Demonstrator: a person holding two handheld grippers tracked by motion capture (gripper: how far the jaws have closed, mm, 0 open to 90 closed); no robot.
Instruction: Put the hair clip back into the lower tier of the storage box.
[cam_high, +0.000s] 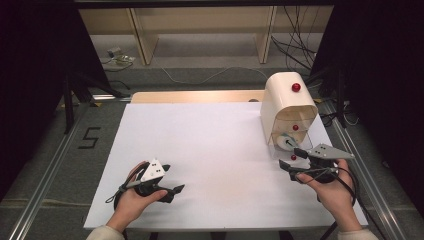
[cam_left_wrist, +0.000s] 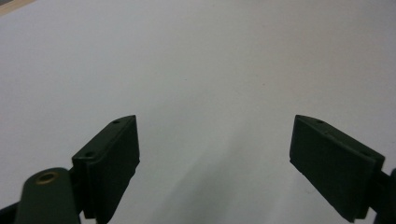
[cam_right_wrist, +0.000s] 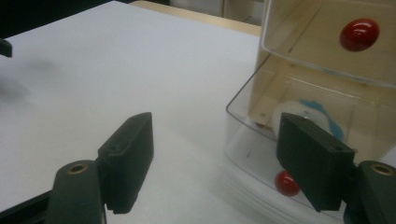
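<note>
Drawer knob (cam_right_wrist: 286, 183) beside right gripper (cam_right_wrist: 219, 163); fingers (cam_right_wrist: 128, 154) apart, empty.

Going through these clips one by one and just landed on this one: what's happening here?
A person sits at a white table with a gripper in each hand. The right gripper is open, right at the lower clear drawer of a small cream cabinet, next to its red knob; that drawer is pulled out and something white and blue lies inside. The left gripper rests open on the bare tabletop, holding nothing.
</note>
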